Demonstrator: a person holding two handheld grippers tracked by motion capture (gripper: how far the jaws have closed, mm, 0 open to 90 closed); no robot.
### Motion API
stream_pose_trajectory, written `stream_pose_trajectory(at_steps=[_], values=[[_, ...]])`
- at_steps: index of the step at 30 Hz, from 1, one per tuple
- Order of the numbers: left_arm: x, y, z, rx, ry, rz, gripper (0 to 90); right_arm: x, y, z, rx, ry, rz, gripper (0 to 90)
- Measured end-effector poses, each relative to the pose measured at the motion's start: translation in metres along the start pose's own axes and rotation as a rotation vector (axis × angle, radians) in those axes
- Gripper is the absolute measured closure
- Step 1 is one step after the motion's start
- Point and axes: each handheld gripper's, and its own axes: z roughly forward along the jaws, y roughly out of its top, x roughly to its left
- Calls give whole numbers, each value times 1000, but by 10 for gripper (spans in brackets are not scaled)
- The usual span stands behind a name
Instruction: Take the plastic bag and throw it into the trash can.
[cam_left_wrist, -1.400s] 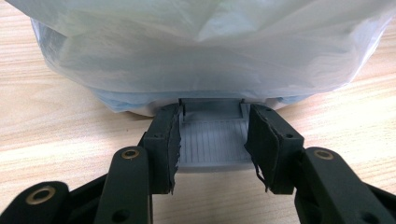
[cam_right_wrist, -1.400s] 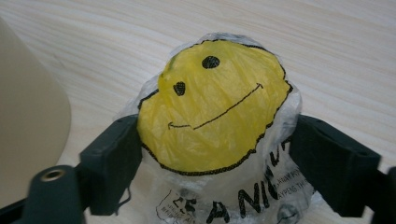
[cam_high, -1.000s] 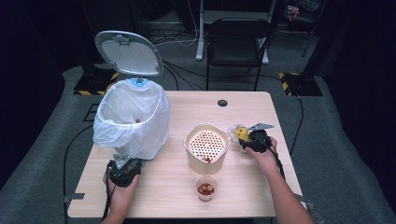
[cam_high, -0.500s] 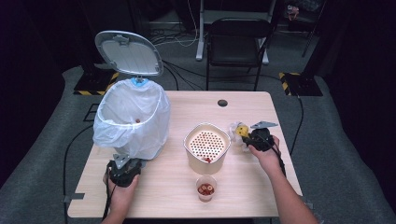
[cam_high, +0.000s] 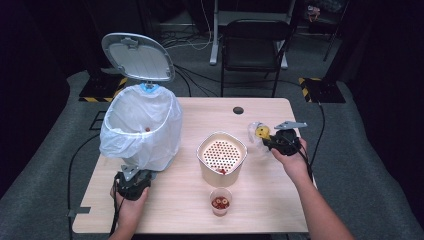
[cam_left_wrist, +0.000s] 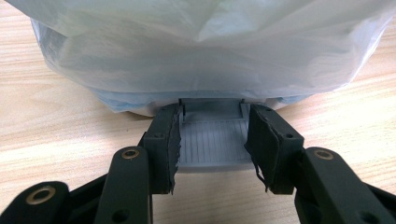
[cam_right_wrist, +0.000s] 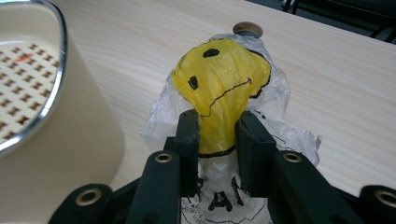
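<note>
A crumpled clear plastic bag with a yellow smiley face (cam_right_wrist: 219, 84) is pinched between the jaws of my right gripper (cam_right_wrist: 218, 117). In the high view that gripper (cam_high: 270, 141) holds the bag (cam_high: 260, 132) over the table's right side, beside the cream container (cam_high: 221, 157). My left gripper (cam_high: 132, 182) sits at the foot of the white-lined trash bin (cam_high: 142, 127), whose lid (cam_high: 137, 57) stands open. In the left gripper view its jaws (cam_left_wrist: 212, 116) are spread, with the bin's grey pedal (cam_left_wrist: 212, 142) between them.
The cream container holds a perforated insert with a red scrap on it. A small clear cup (cam_high: 220, 201) with red pieces stands near the front edge. A round grommet (cam_high: 238, 110) sits at the table's back. A chair (cam_high: 255, 47) stands beyond the table.
My right gripper, with the bag in it, has shifted slightly away from the person. The left gripper and the bin have not moved.
</note>
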Motion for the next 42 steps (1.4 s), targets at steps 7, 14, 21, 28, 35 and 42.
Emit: stream_pose_trajectory(at_steps=[7,14,21,28,35,42], values=[[0,0,0,1,-1,3,541,4,20,-22,-14,3,-13,723],[0,0,0,1,-4,1,541,7,39,-43,-38,11,-31,725],[0,0,0,2,-2,5,541,15,56,-56,-71,37,-44,725],[0,0,0,1,-2,6,541,30,75,-63,-88,76,-71,726],[0,0,0,2,-1,9,541,51,95,-71,-107,110,-126,726],[0,0,0,-3,1,8,541,82,119,-76,-124,177,-190,726]])
